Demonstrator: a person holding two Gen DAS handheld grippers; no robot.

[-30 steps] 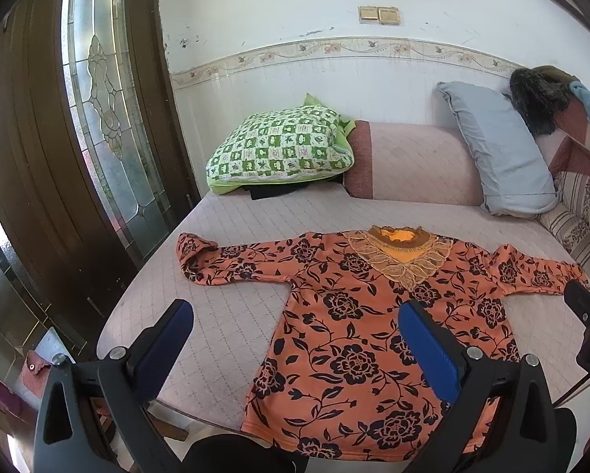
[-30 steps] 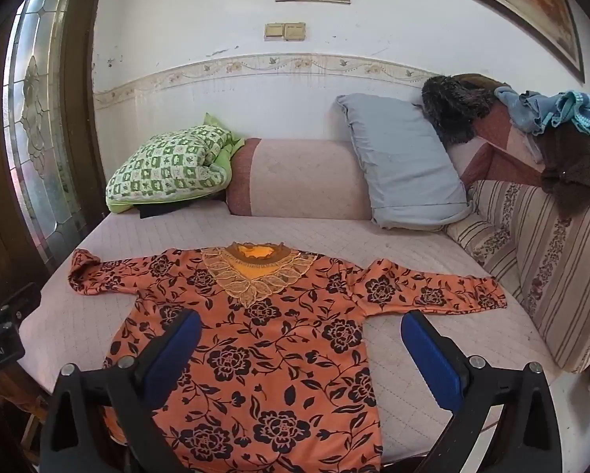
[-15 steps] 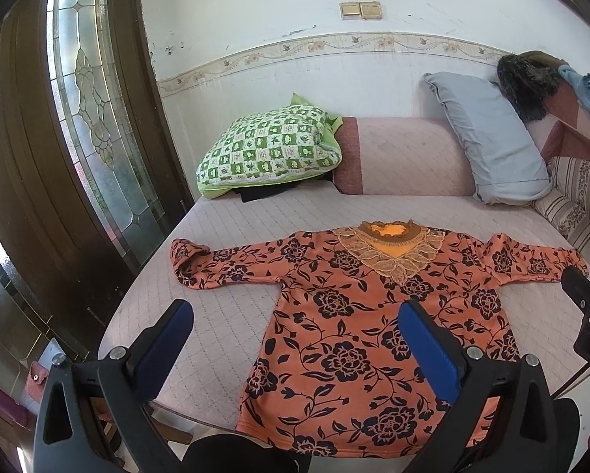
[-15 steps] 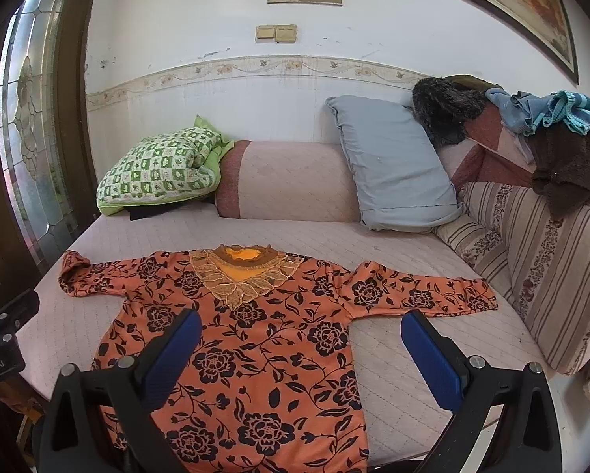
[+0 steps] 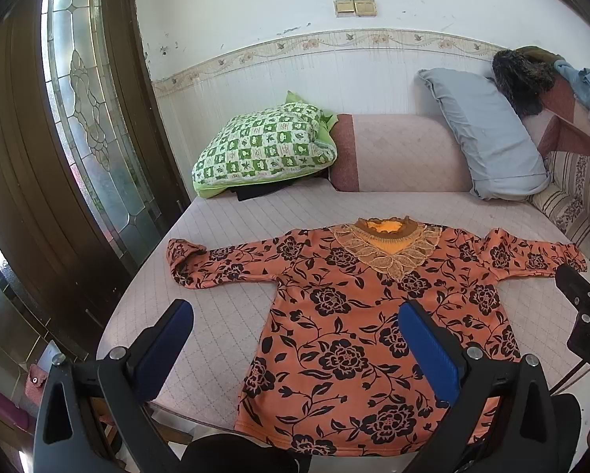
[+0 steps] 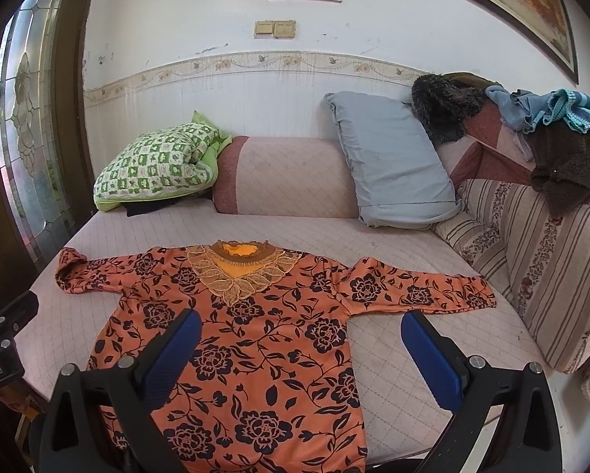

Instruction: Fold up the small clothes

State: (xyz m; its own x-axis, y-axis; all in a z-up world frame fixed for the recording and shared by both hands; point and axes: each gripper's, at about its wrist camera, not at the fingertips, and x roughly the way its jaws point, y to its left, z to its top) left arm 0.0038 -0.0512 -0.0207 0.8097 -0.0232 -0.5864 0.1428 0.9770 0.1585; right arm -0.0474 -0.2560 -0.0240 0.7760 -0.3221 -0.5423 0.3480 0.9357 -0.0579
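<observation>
**Orange and black florals on a pale pink quilt**

The blouse [image 6: 255, 339] is orange with black roses and leafy vines, its collar trimmed in gold lace over a brown band. The mattress [image 6: 393, 244] beneath is pale pink, quilted in diamonds. At the far left sits a green-and-white checked pillow [image 6: 157, 165]; to the right, a plain grey-blue pillow [image 6: 393, 165]. The sofa back [image 6: 539, 260] shows beige and brown floral stripes. Both tools carry blue pads [image 5: 427, 351] on black frames.

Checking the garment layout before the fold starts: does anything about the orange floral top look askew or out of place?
Mostly fine: the orange top lies flat on the mattress, sleeves spread. One oddity: the cuff of the sleeve nearest the door is curled back on itself instead of lying straight. Both grippers are open, holding nothing.
</observation>
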